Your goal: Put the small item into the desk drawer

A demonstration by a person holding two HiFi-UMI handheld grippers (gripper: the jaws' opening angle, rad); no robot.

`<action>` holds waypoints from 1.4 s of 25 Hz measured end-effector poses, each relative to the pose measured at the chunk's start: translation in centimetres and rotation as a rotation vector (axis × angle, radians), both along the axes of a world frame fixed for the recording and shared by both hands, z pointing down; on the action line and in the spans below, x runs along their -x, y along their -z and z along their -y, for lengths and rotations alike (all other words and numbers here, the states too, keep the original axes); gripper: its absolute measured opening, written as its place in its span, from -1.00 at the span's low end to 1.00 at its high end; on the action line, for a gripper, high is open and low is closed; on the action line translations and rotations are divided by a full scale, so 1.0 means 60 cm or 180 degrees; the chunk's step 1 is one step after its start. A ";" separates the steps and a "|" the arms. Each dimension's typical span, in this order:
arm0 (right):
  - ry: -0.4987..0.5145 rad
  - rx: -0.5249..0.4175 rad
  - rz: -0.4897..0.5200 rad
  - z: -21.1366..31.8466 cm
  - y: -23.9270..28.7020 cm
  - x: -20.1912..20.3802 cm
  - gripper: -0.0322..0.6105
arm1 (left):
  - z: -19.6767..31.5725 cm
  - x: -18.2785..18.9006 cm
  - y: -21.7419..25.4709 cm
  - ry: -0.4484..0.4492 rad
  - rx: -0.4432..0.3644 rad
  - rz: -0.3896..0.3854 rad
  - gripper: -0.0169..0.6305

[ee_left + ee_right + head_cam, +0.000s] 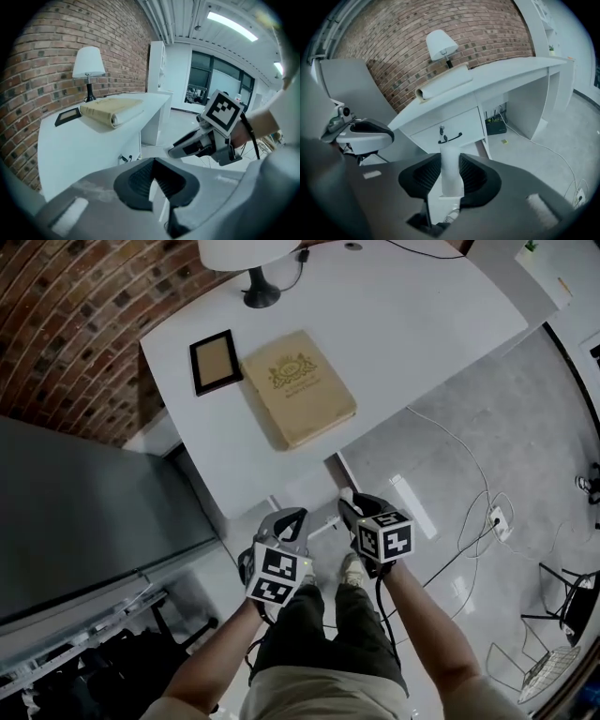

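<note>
My right gripper is shut on a small white stick-shaped item that stands upright between its pads. Straight ahead of it is the white desk's drawer, closed, with a black handle and a keyhole above it. In the head view the right gripper sits just short of the desk's front edge. My left gripper is beside it on the left. In the left gripper view its pads meet with nothing between them, and the right gripper shows to the right.
On the desk lie a tan book, a black picture frame and a white lamp. A grey cabinet stands to the left. Cables and a socket lie on the floor at right. A brick wall is behind the desk.
</note>
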State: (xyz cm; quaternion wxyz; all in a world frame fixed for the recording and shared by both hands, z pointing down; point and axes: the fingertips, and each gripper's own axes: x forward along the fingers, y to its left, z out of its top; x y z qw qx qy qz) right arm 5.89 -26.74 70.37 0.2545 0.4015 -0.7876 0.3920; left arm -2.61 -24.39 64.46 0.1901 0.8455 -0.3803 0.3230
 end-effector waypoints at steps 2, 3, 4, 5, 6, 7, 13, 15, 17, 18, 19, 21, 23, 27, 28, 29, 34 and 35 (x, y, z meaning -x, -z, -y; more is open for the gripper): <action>0.0092 0.0063 0.0006 0.006 -0.048 0.008 -0.50 | 0.009 -0.005 -0.040 0.0052 0.0058 0.0009 -0.94; 0.0128 0.0092 0.0006 0.009 -0.071 0.011 -0.50 | 0.012 -0.007 -0.060 0.0082 0.0084 0.0002 -0.94; 0.0169 0.0108 -0.0006 0.013 -0.094 0.013 -0.50 | 0.017 -0.010 -0.080 0.0113 0.0106 -0.0001 -0.94; 0.0219 0.0111 -0.0032 0.017 -0.116 0.014 -0.50 | 0.021 -0.013 -0.101 0.0142 0.0127 0.0006 -0.94; 0.0268 0.0112 -0.0062 0.021 -0.139 0.015 -0.50 | 0.024 -0.016 -0.123 0.0168 0.0151 0.0019 -0.94; 0.0307 0.0125 -0.0086 0.024 -0.161 0.015 -0.50 | 0.025 -0.019 -0.146 0.0192 0.0181 0.0032 -0.94; 0.0463 0.0238 -0.0184 0.030 -0.288 0.023 -0.49 | 0.020 -0.018 -0.269 0.0316 0.0343 0.0067 -0.94; 0.0470 0.0367 -0.0196 0.022 -0.332 0.023 -0.49 | 0.020 -0.015 -0.299 0.0333 0.0365 0.0082 -0.94; 0.0506 0.0408 -0.0238 0.020 -0.370 0.026 -0.49 | 0.016 -0.008 -0.332 0.0372 0.0411 0.0098 -0.94; 0.0528 0.0417 -0.0257 0.020 -0.386 0.028 -0.49 | 0.013 -0.004 -0.348 0.0401 0.0443 0.0110 -0.94; 0.0548 0.0426 -0.0270 0.019 -0.400 0.031 -0.49 | 0.011 -0.001 -0.363 0.0425 0.0461 0.0120 -0.94; 0.0578 0.0447 -0.0301 0.016 -0.425 0.035 -0.48 | 0.009 0.004 -0.384 0.0450 0.0467 0.0129 -0.94; 0.0597 0.0482 -0.0361 0.012 -0.446 0.035 -0.47 | 0.004 0.009 -0.400 0.0453 0.0490 0.0120 -0.94; 0.0598 0.0457 -0.0372 0.014 -0.454 0.038 -0.46 | -0.010 0.013 -0.417 0.0456 0.0548 0.0084 -0.94; 0.0580 0.0431 -0.0374 0.016 -0.451 0.037 -0.45 | -0.012 0.014 -0.418 0.0456 0.0554 0.0083 -0.94; 0.0564 0.0409 -0.0384 0.016 -0.448 0.036 -0.46 | -0.014 0.016 -0.417 0.0461 0.0558 0.0083 -0.94; 0.0507 0.0437 -0.0354 -0.005 -0.419 0.027 -0.59 | -0.023 0.025 -0.380 0.0492 0.0566 0.0060 -0.94; 0.0497 0.0434 -0.0327 -0.010 -0.404 0.028 -0.61 | -0.026 0.027 -0.368 0.0488 0.0563 0.0062 -0.94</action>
